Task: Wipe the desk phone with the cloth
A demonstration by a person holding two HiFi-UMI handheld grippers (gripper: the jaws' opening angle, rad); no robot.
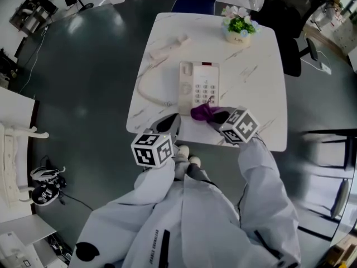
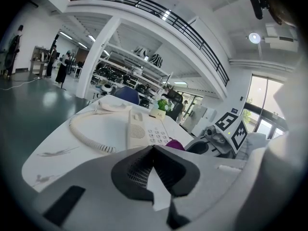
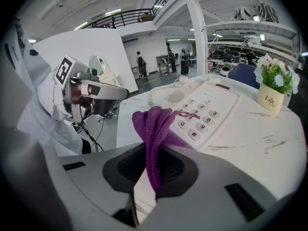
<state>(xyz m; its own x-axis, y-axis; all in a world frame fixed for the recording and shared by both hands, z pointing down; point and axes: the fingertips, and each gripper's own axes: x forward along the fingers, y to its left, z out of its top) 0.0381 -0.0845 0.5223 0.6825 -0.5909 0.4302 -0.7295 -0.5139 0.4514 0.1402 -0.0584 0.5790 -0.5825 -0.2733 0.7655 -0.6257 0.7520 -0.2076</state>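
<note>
A white desk phone (image 1: 198,87) lies on the white marble table (image 1: 262,71). Its handset (image 1: 169,47) is off the base, lying at the far left on its coiled cord (image 1: 146,91). My right gripper (image 1: 215,116) is shut on a purple cloth (image 1: 202,112), which rests against the phone's near edge by the keypad. In the right gripper view the cloth (image 3: 154,124) hangs clamped between the jaws, just before the phone (image 3: 202,107). My left gripper (image 1: 170,120) hovers over the table's near edge, left of the cloth. Its jaws (image 2: 153,150) are shut and hold nothing.
A small flower pot (image 1: 239,27) stands at the table's far right corner. Dark floor surrounds the table, with a black office chair (image 1: 295,49) at the right and shelving (image 1: 14,166) at the left. My sleeves fill the near foreground.
</note>
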